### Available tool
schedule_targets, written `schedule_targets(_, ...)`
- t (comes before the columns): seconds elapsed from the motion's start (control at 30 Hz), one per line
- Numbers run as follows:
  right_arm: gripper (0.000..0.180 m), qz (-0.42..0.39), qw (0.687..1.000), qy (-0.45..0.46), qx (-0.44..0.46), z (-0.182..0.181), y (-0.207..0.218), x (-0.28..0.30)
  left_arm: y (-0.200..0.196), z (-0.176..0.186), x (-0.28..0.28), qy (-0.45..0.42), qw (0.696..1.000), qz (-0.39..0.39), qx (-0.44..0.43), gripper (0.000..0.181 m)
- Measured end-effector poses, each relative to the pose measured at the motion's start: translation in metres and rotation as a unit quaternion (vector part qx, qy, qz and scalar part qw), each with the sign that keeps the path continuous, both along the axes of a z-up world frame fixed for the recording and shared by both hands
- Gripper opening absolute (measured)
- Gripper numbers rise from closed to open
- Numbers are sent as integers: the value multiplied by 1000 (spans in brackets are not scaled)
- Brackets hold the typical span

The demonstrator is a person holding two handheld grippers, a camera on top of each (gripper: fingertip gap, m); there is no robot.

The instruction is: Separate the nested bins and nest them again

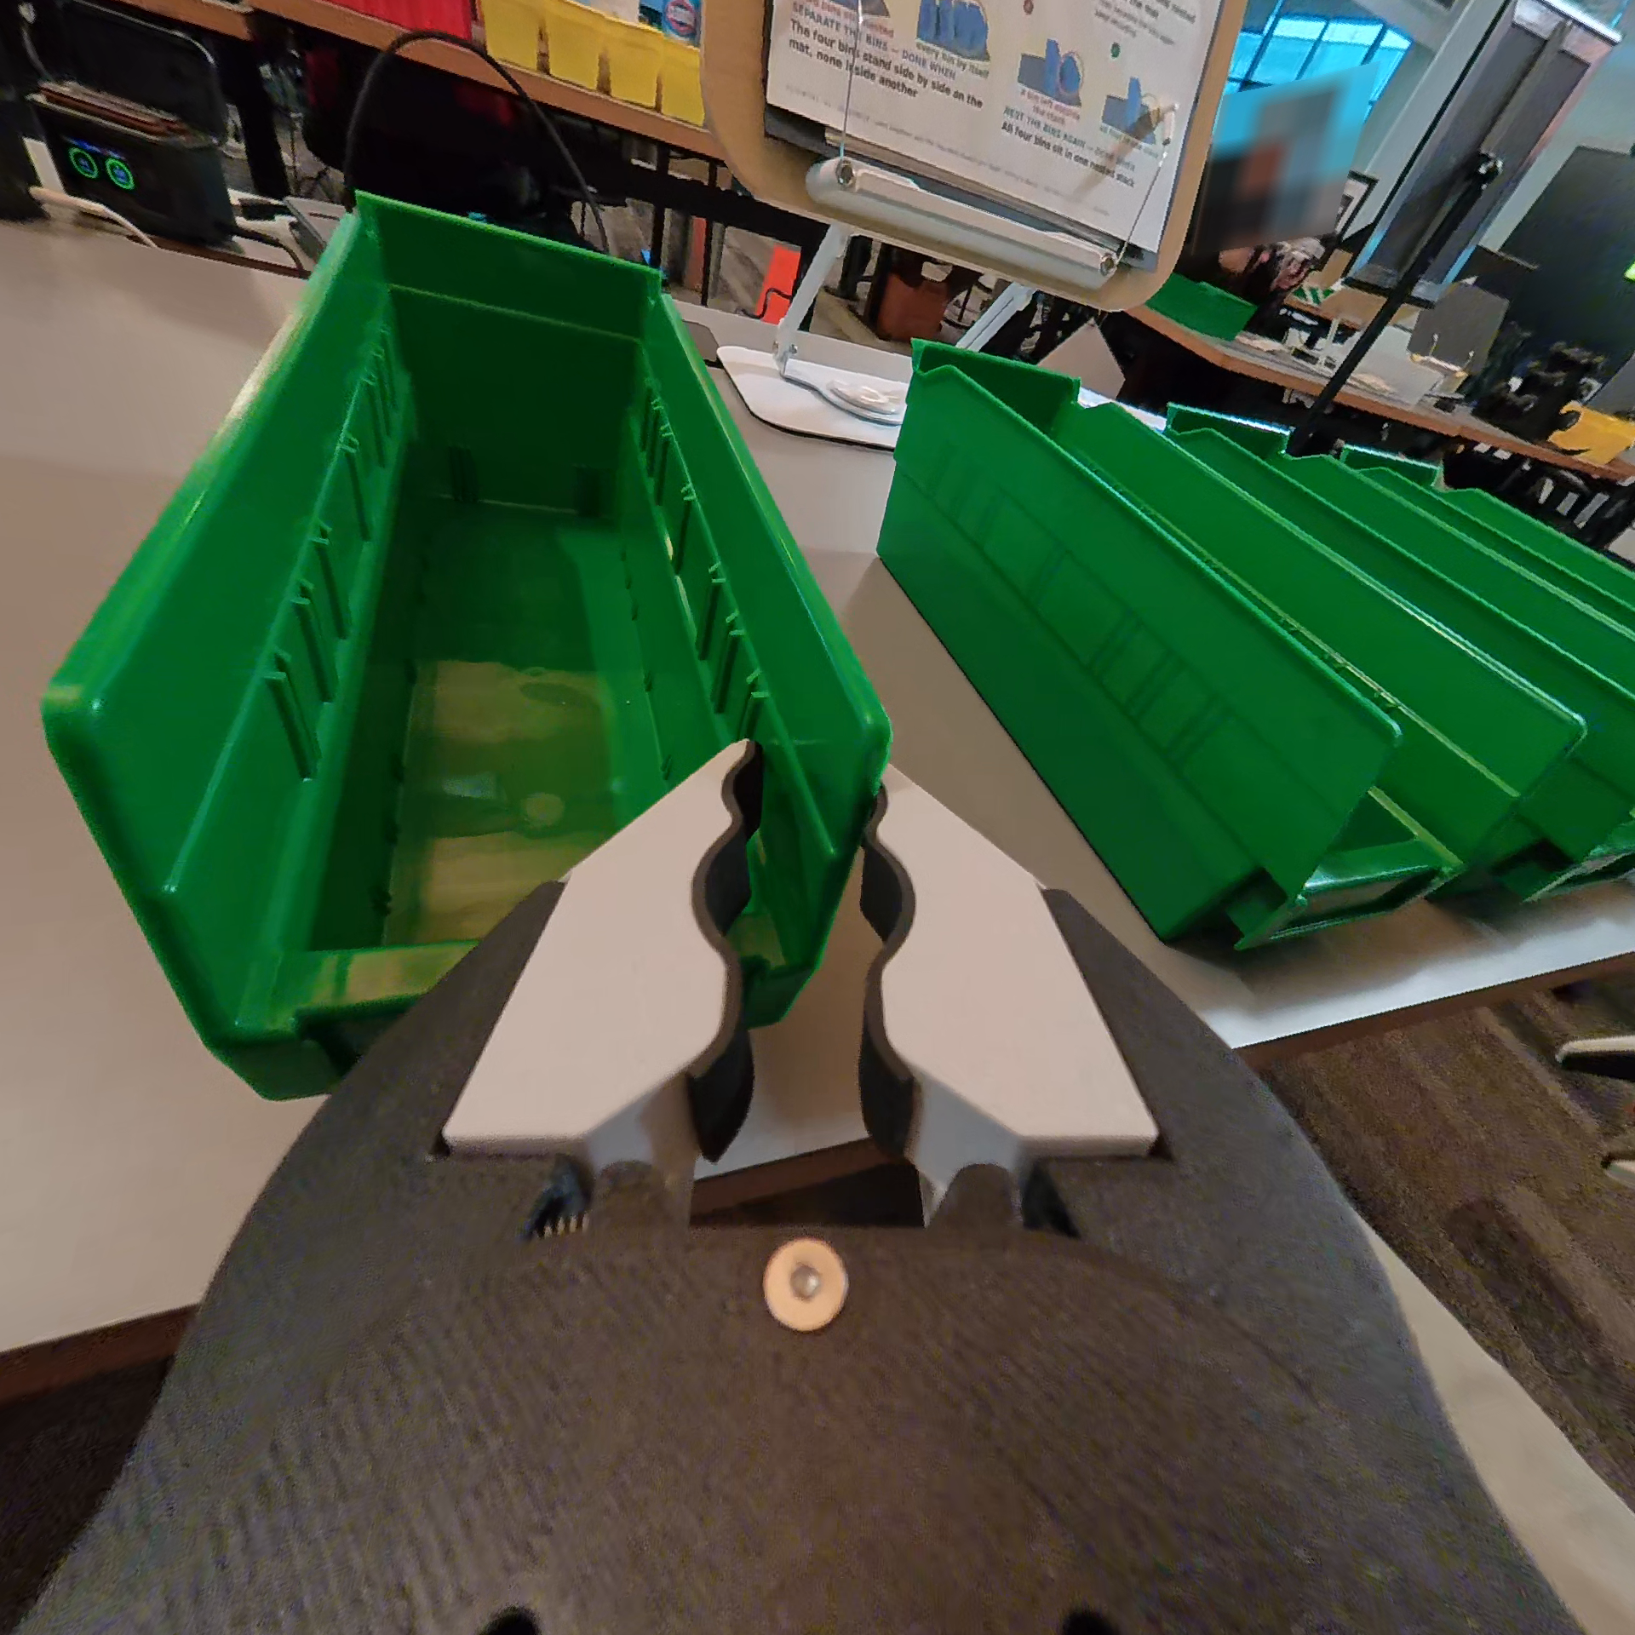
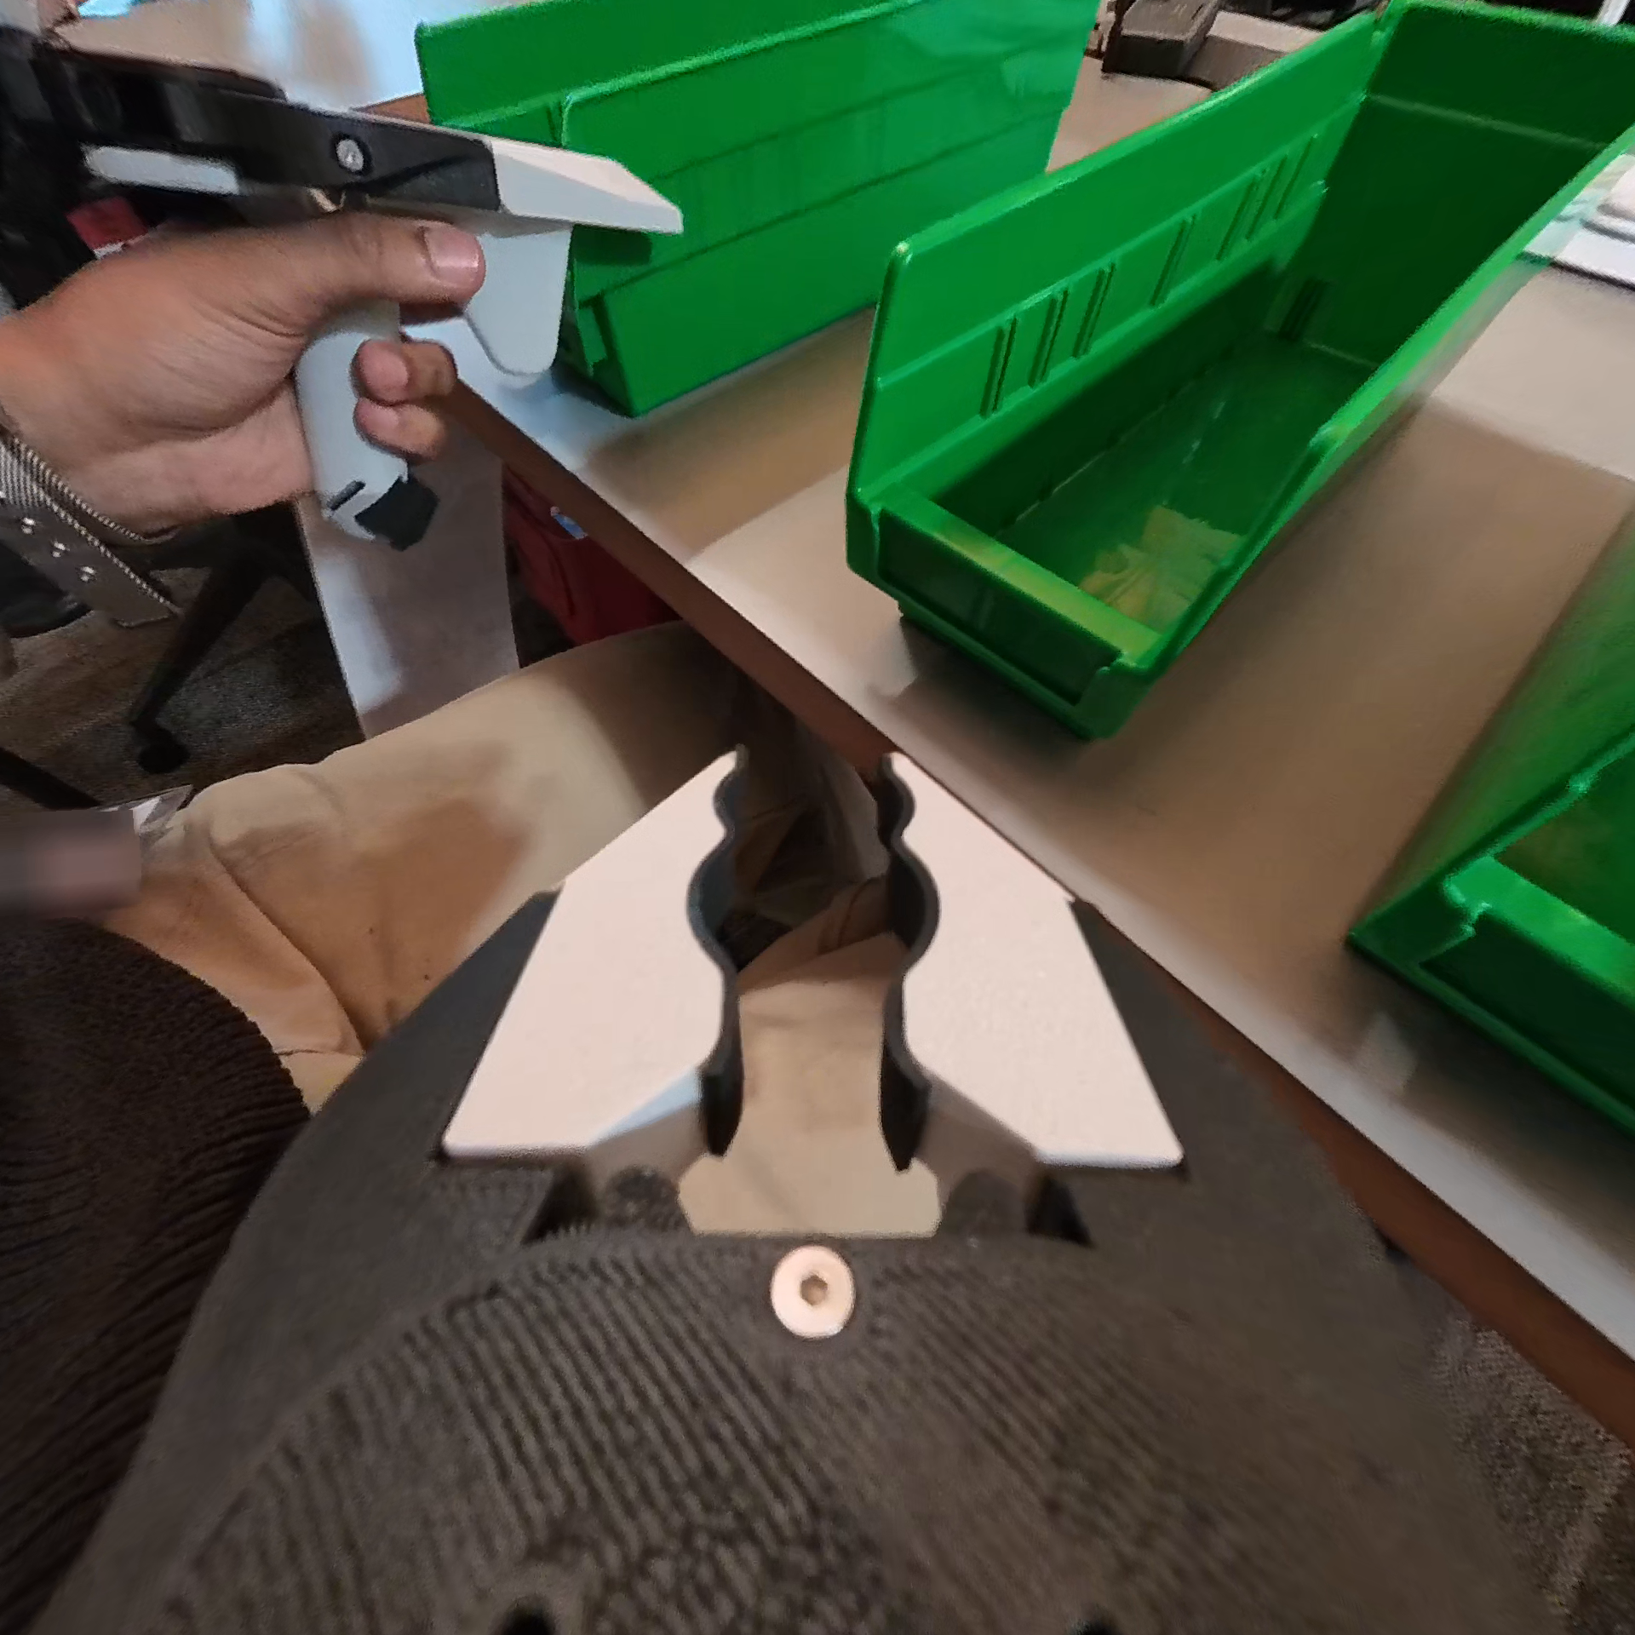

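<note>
Left gripper (image 1: pixel 809 796), grey fingers with wavy black pads, stands with jaws apart astride the near right-hand wall of a long, glossy green moulded-plastic bin (image 1: pixel 460 637); one pad inside the wall, one outside, not clamped as far as the left wrist view shows, though contact at the tips is hard to judge. That bin sits alone on the pale grey table (image 1: pixel 133 1150), well apart from a row of like green bins (image 1: pixel 1239 637) lying side by side to its right; whether any of those are nested together I cannot tell from this angle. Right gripper (image 2: pixel 809 779) hangs off the table edge over the person's lap, jaws apart, holding nothing; the person's left hand (image 2: pixel 177 372) shows in its view, wrapped round the other tool's handle. Handling judgement: thin-walled, light, stiff along the ribbed sides, slick surface, so a pinch on the upper rim or on the low front lip should serve best, and the long body may swing from a one-sided hold. A printed instruction sheet on a stand (image 1: pixel 973 80) behind bears writing and blue diagrams; no brand mark is visible on the bins.
</note>
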State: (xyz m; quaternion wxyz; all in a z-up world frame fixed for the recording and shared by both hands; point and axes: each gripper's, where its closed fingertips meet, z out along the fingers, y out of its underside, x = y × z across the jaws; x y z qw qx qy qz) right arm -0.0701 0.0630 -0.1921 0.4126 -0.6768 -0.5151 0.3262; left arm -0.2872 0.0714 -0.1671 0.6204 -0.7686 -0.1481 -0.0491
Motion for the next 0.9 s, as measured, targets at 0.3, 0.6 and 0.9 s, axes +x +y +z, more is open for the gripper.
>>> schedule_targets(0.3,26,-33,993,112,-10,44,13,6,-6,9,13,-25,999,-24,12,34)
schedule_targets(0.6,47,-415,851,306,100,156,172,207,-55,40,26,31,996,-23,75,49)
schedule_targets(0.9,66,-536,826,170,-32,40,266,289,-47,17,71,-13,993,-113,29,48)
